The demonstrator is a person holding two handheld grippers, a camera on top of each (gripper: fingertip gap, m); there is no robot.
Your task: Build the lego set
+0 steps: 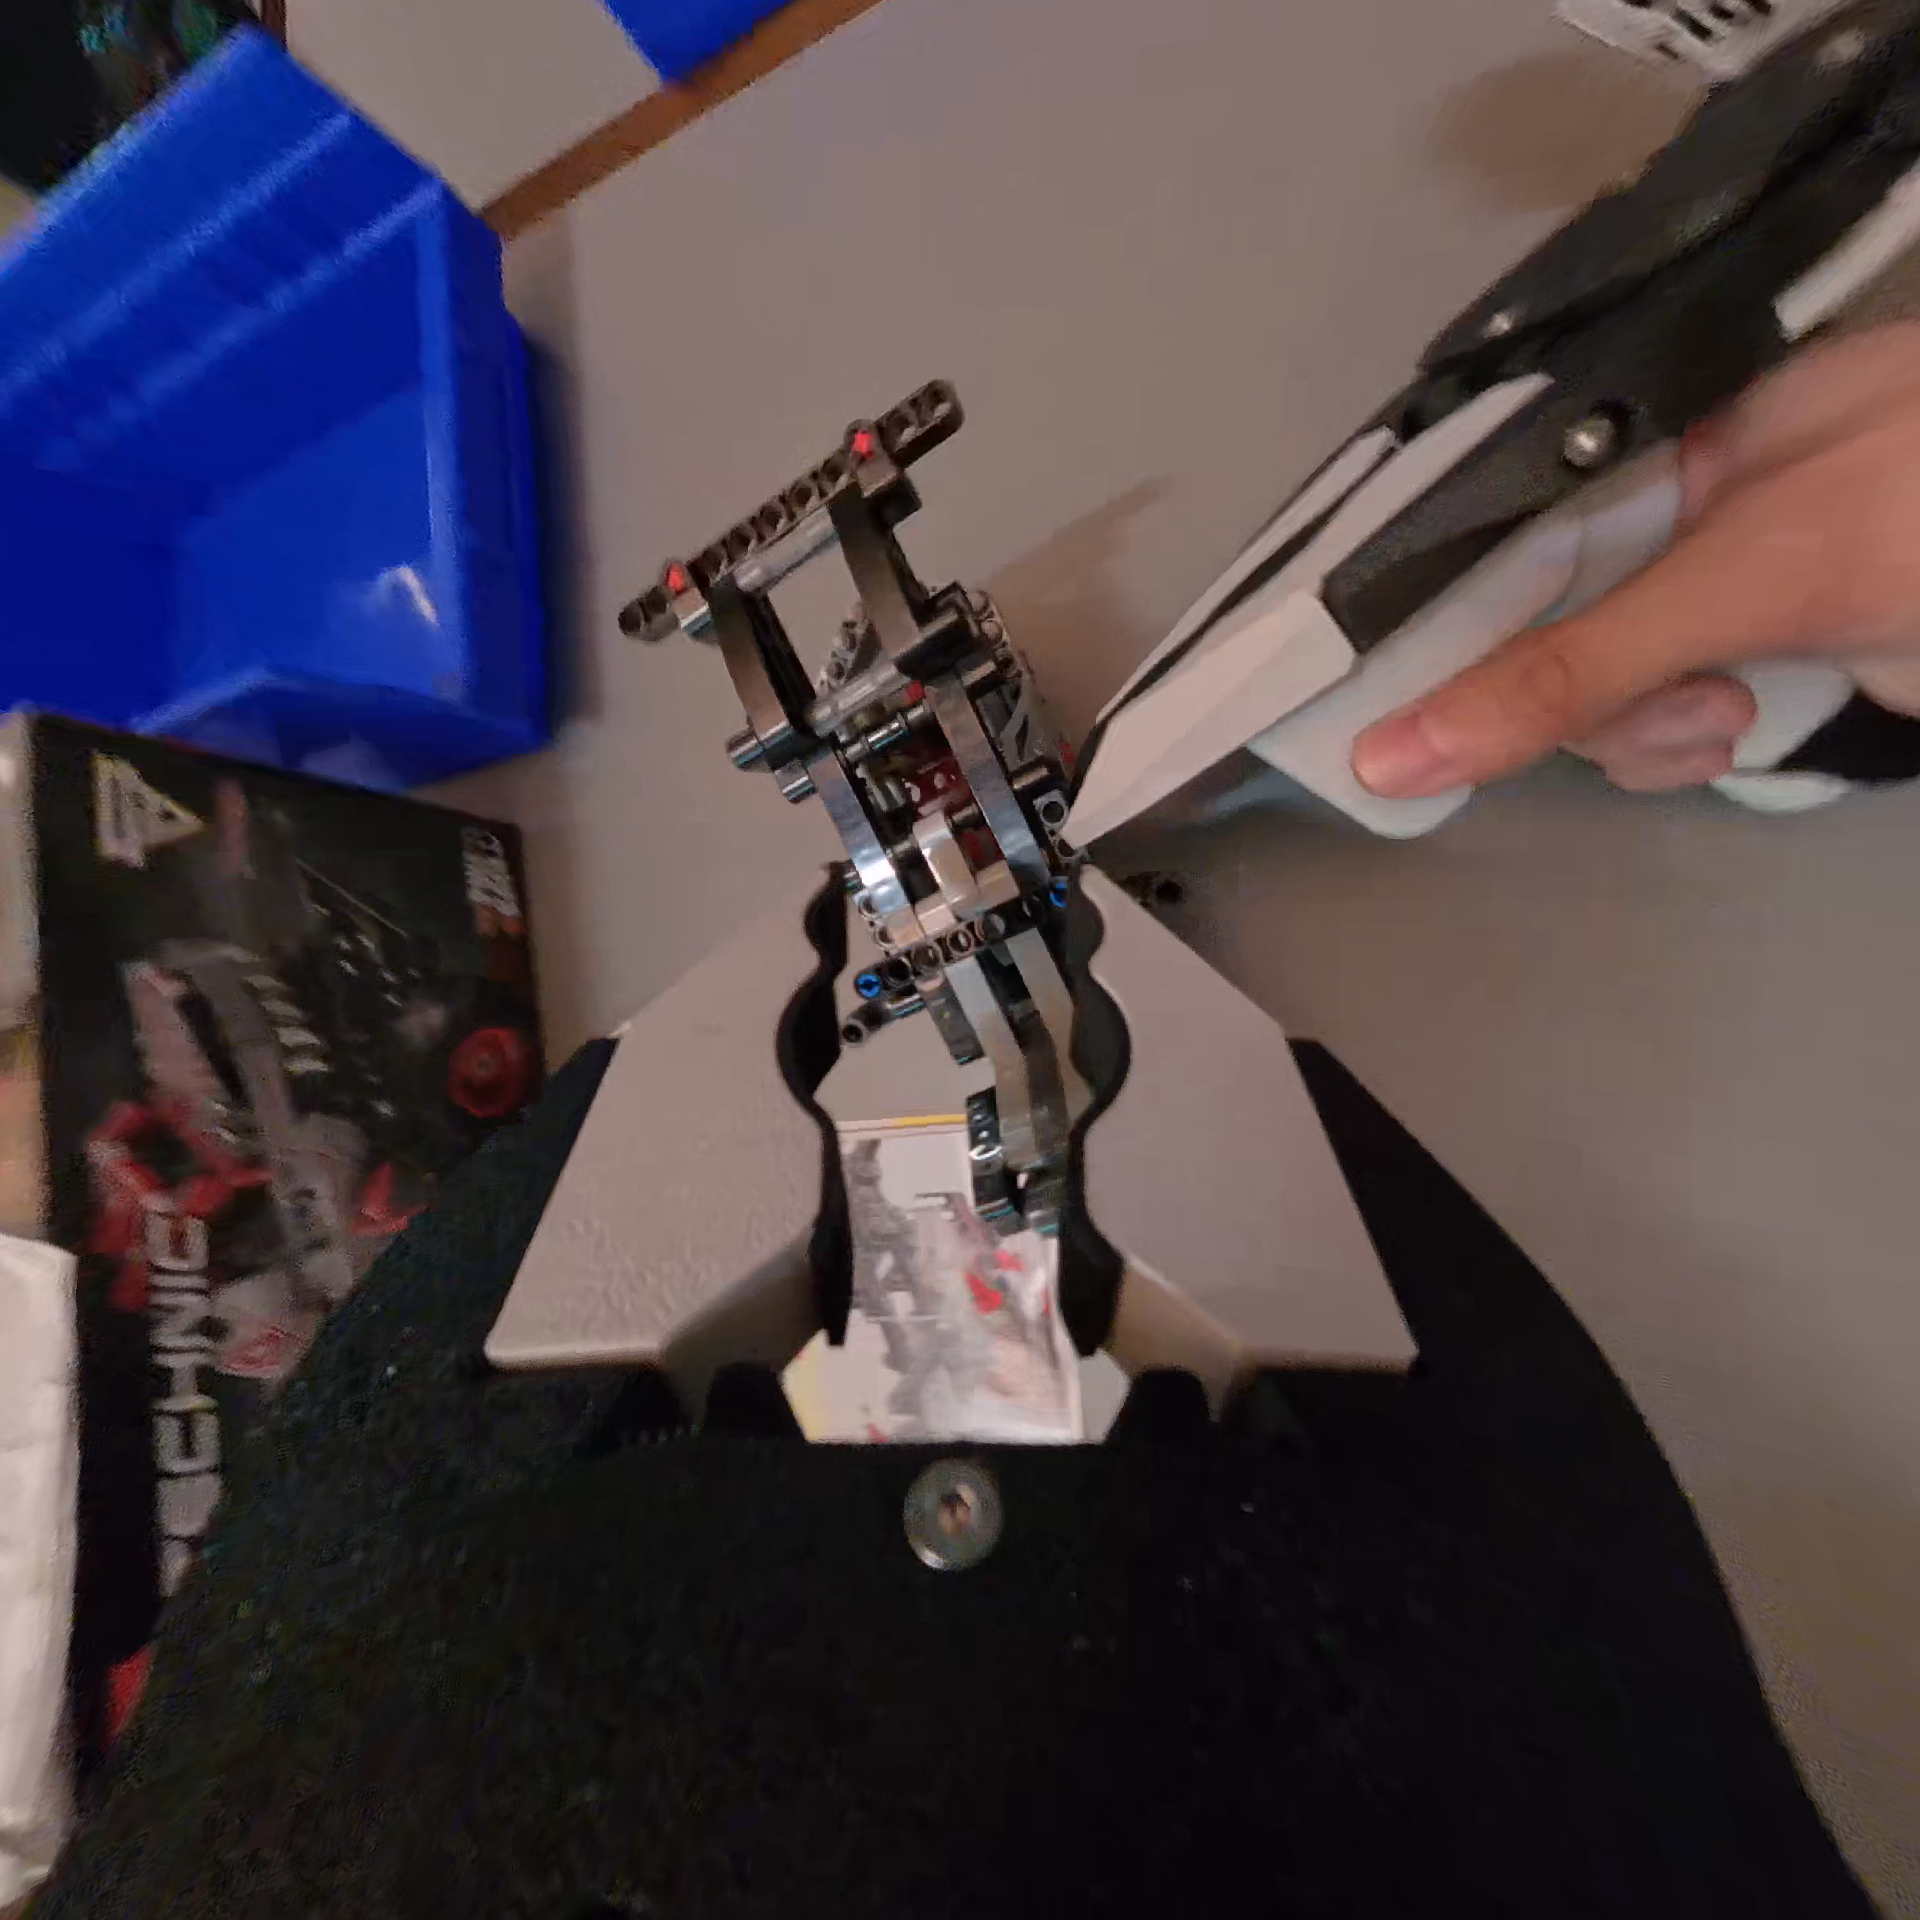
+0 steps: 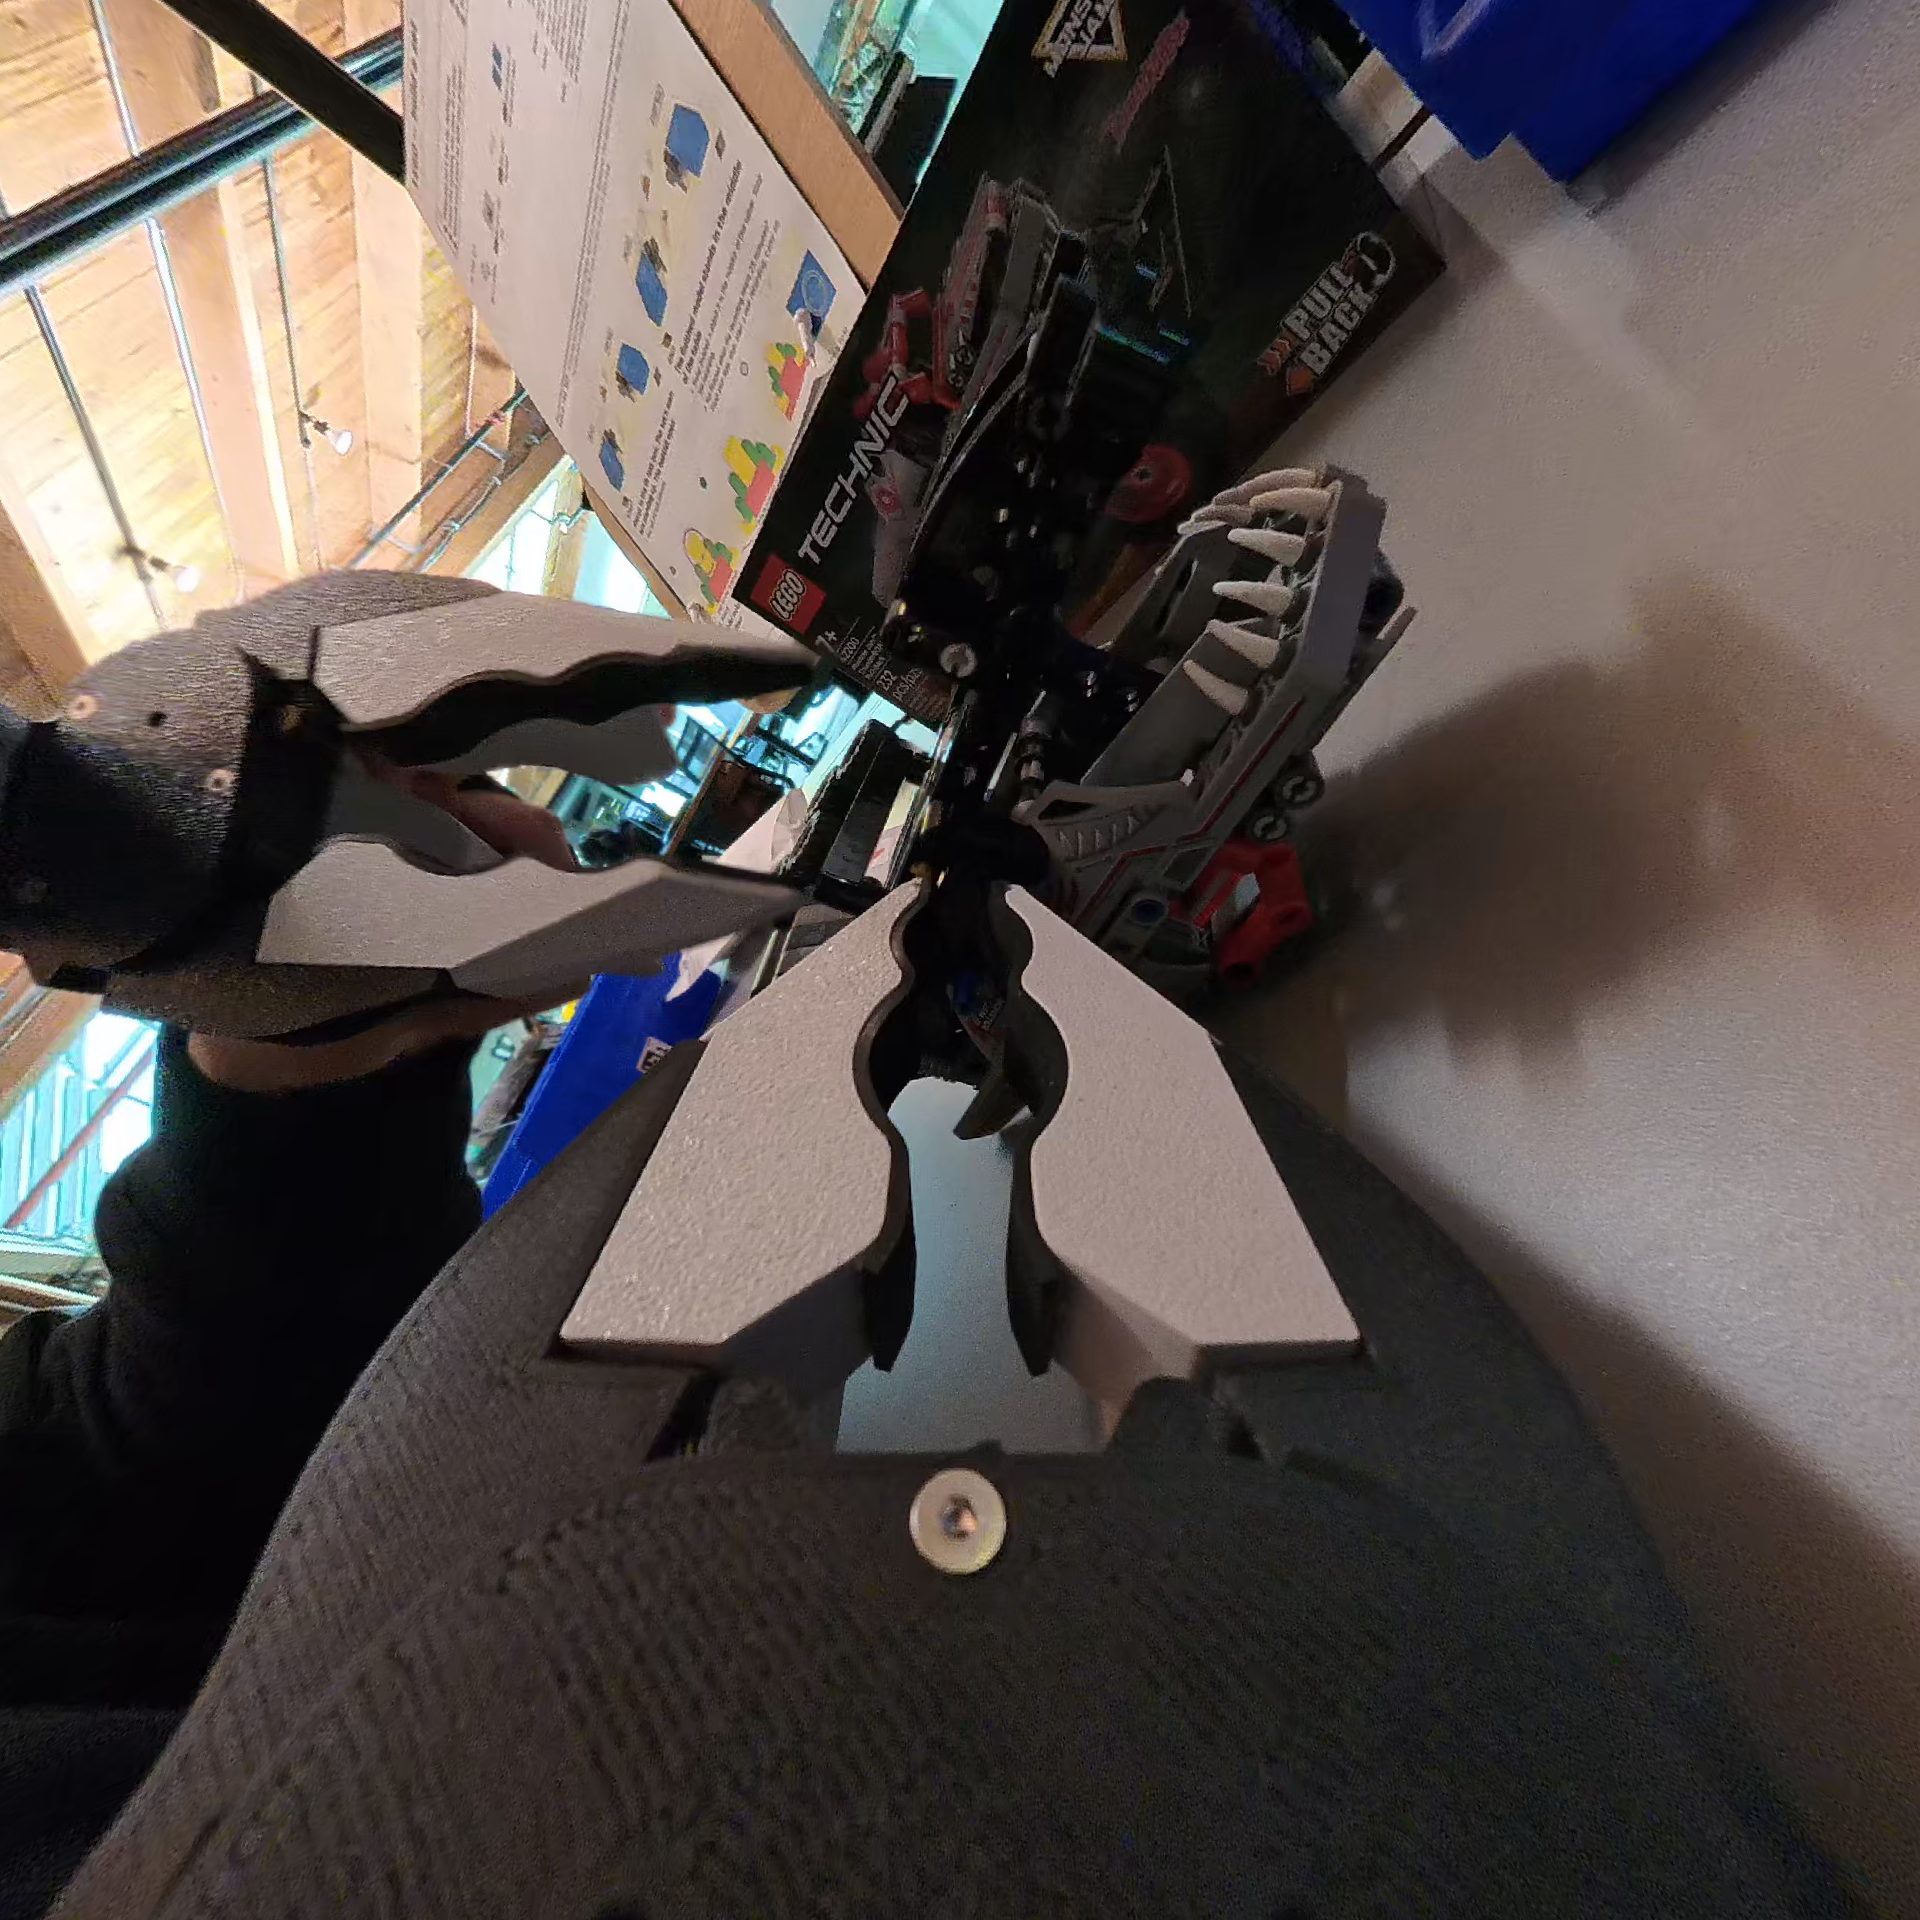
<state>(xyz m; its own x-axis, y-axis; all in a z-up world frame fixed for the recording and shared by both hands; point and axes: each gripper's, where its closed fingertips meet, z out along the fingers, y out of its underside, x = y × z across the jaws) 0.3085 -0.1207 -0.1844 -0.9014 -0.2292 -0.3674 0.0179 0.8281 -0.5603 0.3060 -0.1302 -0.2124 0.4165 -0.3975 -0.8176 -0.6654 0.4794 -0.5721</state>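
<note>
Far left: blue bin [image 1: 260, 436]. Near left: set box [image 1: 281, 1039]. Centre: my left gripper [image 1: 951, 914] clamps chassis [image 1: 894, 748], long axis running away from fingers. Right: my right gripper [image 1: 1075, 842], fingers narrow, tips touching chassis flank; grasp unclear.

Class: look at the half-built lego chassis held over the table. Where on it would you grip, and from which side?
Grip the lego chassis at its narrow middle, across the long side beams, coming from its near end as the left gripper does. The beams there are flat and parallel, giving the jaws firm faces; the far cross-beam with its open holes juts out sideways and would probably twist.
</note>
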